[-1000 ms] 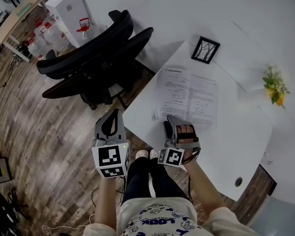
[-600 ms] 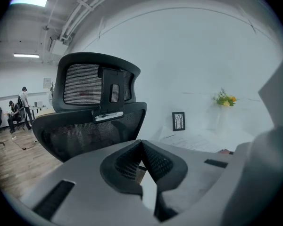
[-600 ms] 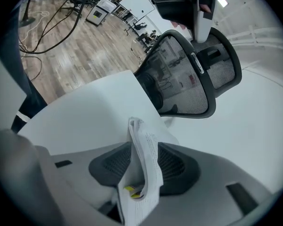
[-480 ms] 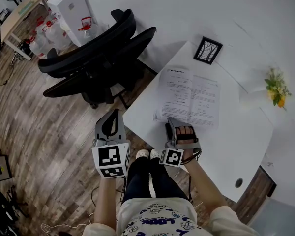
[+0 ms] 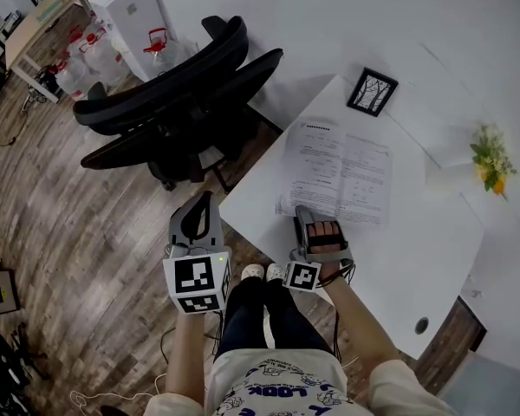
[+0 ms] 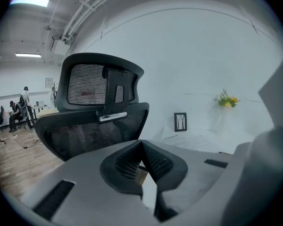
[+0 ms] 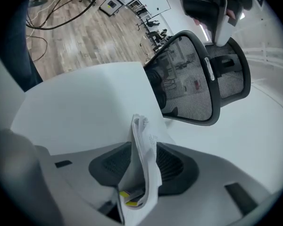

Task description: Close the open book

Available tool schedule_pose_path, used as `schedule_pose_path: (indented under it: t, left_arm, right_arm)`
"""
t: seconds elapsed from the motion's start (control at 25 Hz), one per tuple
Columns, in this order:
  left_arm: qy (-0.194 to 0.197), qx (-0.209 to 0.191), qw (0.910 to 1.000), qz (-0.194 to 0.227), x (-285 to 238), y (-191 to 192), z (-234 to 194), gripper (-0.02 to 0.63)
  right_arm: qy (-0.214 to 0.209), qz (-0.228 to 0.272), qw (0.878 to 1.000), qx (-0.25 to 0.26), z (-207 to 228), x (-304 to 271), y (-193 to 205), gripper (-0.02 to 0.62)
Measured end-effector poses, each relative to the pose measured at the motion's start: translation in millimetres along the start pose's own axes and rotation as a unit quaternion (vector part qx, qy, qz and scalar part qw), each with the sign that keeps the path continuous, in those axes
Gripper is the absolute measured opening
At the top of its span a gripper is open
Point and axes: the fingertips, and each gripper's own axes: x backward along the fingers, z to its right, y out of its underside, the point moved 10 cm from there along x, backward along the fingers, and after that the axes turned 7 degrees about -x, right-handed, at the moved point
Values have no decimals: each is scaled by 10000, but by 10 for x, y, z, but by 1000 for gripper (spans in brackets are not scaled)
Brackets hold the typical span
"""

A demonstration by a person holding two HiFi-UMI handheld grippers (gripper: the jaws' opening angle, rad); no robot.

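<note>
On the white table [image 5: 416, 258] the open book [image 5: 338, 176] is lying flat by the corner nearest the office chair [image 5: 173, 94]. We are holding the right gripper [image 5: 306, 213] tilted down at the book's near edge, its jaws pinching a sheaf of pages. We are keeping the left gripper [image 5: 203, 201] off the table, above the wood floor [image 5: 69, 198], jaws pressed together, empty.

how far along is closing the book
Done: the right gripper is at the book's near edge, jaws closed on a bundle of pages. In hand: that grip, nothing turned over yet. Left: the book lies open on the table, so the pages must be swung across. The left gripper is shut and empty, off the table.
</note>
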Motion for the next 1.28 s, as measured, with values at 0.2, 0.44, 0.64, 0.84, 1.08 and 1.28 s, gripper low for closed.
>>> schedule_pose_path:
  t: [0.2,0.44,0.64,0.84,1.08,1.28]
  left_arm:
    - [-27,40,10000,7,9,2,-31,23]
    - [-51,71,10000,9,32,14,-57,23]
    - [-53,67,10000,49,39,-10,-70,23]
    - [-53,50,9999,124,59,-53,-74,23]
    - [15,4,9998,218,63,-131,-16,23]
    - [116,-53,9994,307,60,-204,70,23]
  right_arm:
    - [187,2,9998,59,-5,-57,-47,166]
    - [234,37,9997,-109,0,-63,-122,157]
    - [259,144,9985,-459,19,-31,-166,70]
    - [185,214,9920,-1234,168,27,-191,54]
    - [89,253,9690,-2457,400,144,-150,40]
    - [86,327,9350,-3529,582,290,-58,37]
